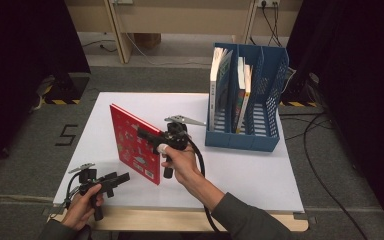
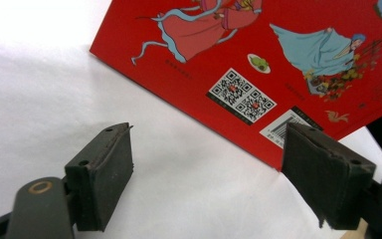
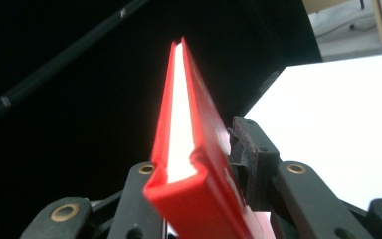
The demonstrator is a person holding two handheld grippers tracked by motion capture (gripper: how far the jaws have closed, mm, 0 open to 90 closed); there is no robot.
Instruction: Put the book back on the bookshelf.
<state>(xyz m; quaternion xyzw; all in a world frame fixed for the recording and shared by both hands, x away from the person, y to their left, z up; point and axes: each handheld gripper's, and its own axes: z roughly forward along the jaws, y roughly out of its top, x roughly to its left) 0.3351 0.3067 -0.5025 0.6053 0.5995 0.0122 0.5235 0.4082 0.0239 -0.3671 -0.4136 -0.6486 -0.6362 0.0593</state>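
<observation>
A red picture book [image 1: 132, 142] stands on edge over the white table [image 1: 260, 170], with my right gripper [image 1: 147, 136] shut on its upper right edge. In the right gripper view the book [image 3: 189, 144] runs edge-on between the jaws, white pages showing. My left gripper [image 1: 122, 177] sits at the table's near left corner, open, its jaws pointing at the book's lower corner a short way off. In the left gripper view my left gripper [image 2: 209, 184] holds nothing, and the book's back cover [image 2: 258, 55] with QR codes and a barcode rises just beyond it.
A blue three-slot file rack [image 1: 247, 97] stands at the table's far right with several books upright in its left and middle slots. Cables [image 1: 325, 140] lie on the floor to the right. Black curtains flank both sides.
</observation>
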